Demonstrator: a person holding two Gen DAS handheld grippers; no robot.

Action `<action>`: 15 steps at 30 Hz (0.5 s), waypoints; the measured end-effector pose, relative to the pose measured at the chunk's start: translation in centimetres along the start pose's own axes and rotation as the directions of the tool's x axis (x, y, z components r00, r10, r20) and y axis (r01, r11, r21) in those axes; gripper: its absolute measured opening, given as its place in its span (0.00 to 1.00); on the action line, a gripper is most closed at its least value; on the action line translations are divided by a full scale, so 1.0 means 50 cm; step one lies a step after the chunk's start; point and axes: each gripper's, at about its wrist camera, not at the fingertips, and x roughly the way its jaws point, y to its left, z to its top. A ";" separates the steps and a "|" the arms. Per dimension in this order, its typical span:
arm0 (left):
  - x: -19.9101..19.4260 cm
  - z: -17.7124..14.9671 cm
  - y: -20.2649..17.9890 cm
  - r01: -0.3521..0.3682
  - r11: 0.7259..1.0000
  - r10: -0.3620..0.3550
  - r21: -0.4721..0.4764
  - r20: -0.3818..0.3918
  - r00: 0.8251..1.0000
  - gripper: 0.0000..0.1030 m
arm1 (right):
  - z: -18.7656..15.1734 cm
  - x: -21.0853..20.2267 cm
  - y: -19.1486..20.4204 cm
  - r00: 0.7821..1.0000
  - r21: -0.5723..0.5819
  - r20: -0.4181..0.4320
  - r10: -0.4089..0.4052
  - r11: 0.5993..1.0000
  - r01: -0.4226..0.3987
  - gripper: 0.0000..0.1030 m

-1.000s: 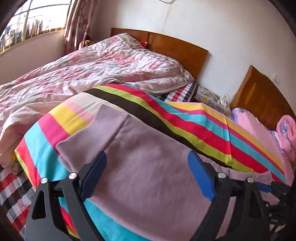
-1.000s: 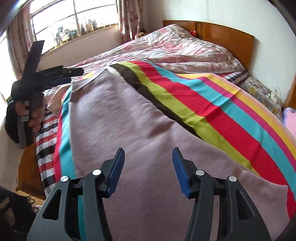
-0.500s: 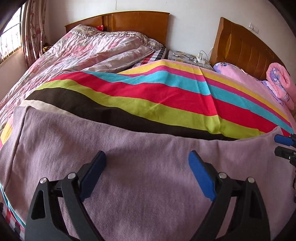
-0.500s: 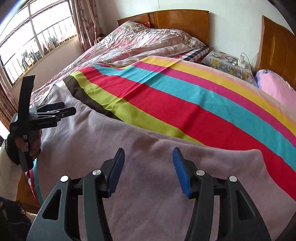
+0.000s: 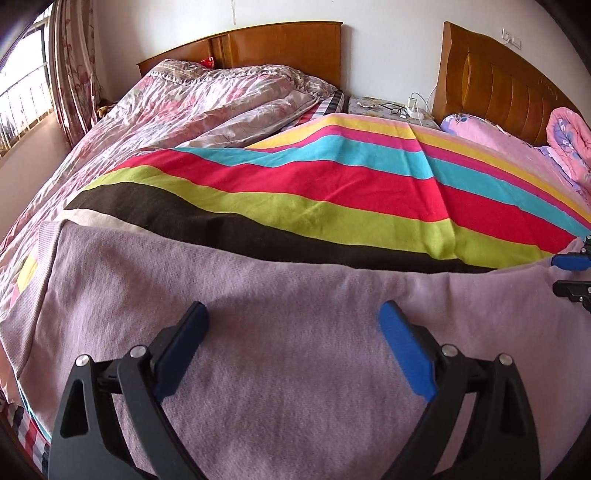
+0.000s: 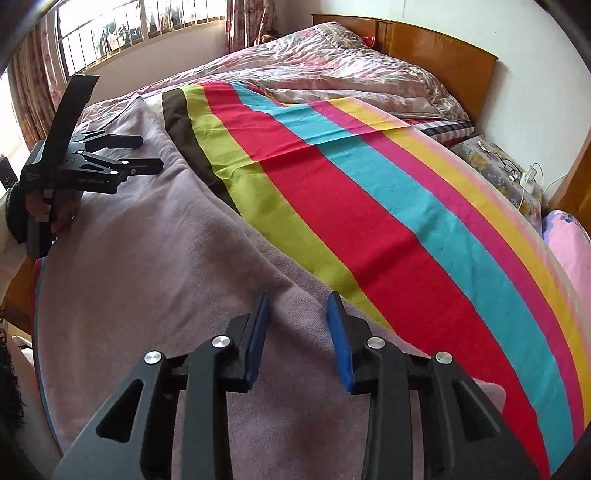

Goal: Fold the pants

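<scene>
Lilac knit pants [image 5: 288, 369] lie spread flat along the near edge of a bed, on a striped blanket [image 5: 332, 184]. My left gripper [image 5: 291, 308] hovers over the middle of the cloth. Its jaws are wide apart and still opening, with only flat fabric below them. In the right wrist view the pants [image 6: 147, 258] run from the lower middle up to the left. My right gripper [image 6: 299, 297] sits just above their far edge, its jaws closing without pinching any fabric. A hand holds the left gripper [image 6: 151, 153] at the far left. The right gripper [image 5: 567, 274] peeks in at the right edge.
A crumpled pink floral quilt [image 5: 184, 103] covers the far half of the bed below a wooden headboard [image 5: 280, 44]. A nightstand [image 5: 388, 107] with glasses and a charger stands beside a second bed with pink bedding [image 5: 498, 136]. A barred window [image 6: 129, 26] lies to the left.
The left wrist view swung round to face the headboards and the left gripper dropped closer to the pants. The right gripper shifted toward the pants' far edge and its jaws narrowed.
</scene>
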 end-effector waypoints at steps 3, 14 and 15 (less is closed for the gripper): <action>0.003 0.002 -0.004 -0.008 1.000 0.008 0.007 -0.003 1.000 0.93 | -0.003 -0.010 0.022 0.999 -0.063 0.026 -0.046 0.997 0.047 0.06; -0.002 -0.003 -0.001 -0.010 1.000 0.010 -0.012 0.013 1.000 0.93 | 0.016 0.012 -0.008 0.992 0.046 0.031 -0.125 0.991 0.123 0.06; -0.002 -0.003 0.000 -0.010 1.000 0.010 -0.012 0.014 1.000 0.93 | 0.017 0.007 -0.015 0.992 0.069 0.029 -0.124 0.990 0.121 0.17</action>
